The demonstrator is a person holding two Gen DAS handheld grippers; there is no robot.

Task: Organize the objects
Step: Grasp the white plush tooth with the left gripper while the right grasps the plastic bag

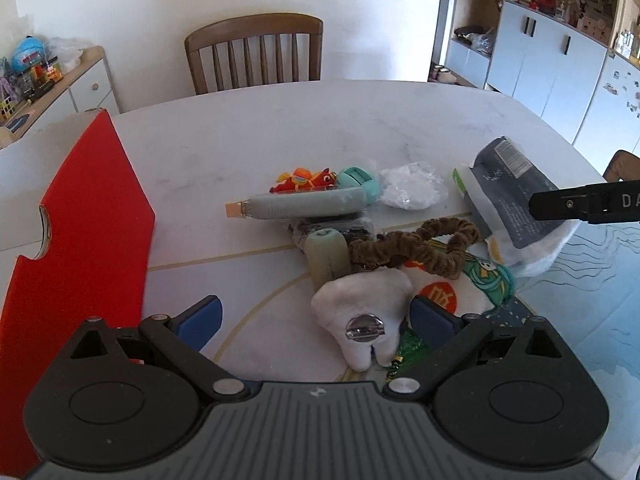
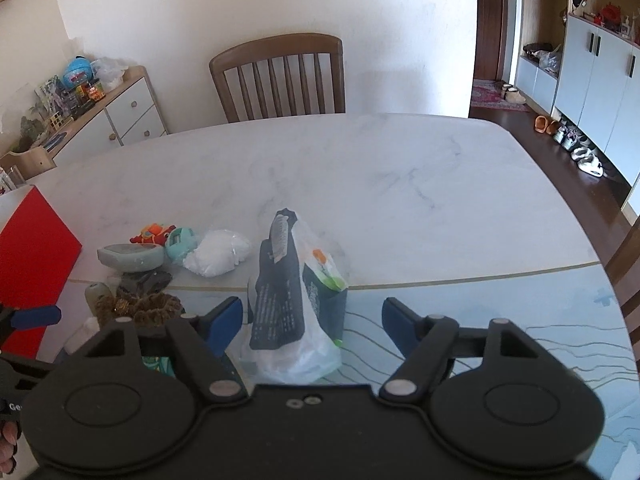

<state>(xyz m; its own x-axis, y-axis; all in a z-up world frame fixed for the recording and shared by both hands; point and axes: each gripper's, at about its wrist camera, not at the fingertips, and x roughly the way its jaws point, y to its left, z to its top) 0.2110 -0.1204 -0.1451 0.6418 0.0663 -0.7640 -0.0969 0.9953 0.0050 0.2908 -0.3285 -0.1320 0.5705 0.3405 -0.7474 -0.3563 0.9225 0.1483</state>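
Observation:
A pile of small objects lies on the white marble table (image 1: 280, 128). In the left wrist view my left gripper (image 1: 316, 320) is open, with a white tooth-shaped plush (image 1: 360, 312) between its blue fingers. Behind it lie a brown scrunchie (image 1: 420, 246), a green tube (image 1: 326, 258), a grey case (image 1: 304, 206), a red toy (image 1: 304, 180) and a teal holder (image 1: 358, 180). In the right wrist view my right gripper (image 2: 312, 320) is open around a clear bag with a dark packet (image 2: 280, 292) in it. That bag also shows in the left wrist view (image 1: 508, 196).
A red box (image 1: 80, 248) stands at the left, also seen in the right wrist view (image 2: 32, 248). A white crumpled bag (image 2: 218, 254) lies mid-table. A wooden chair (image 2: 280, 76) stands behind the table. A blue patterned mat (image 2: 500, 320) covers the near right.

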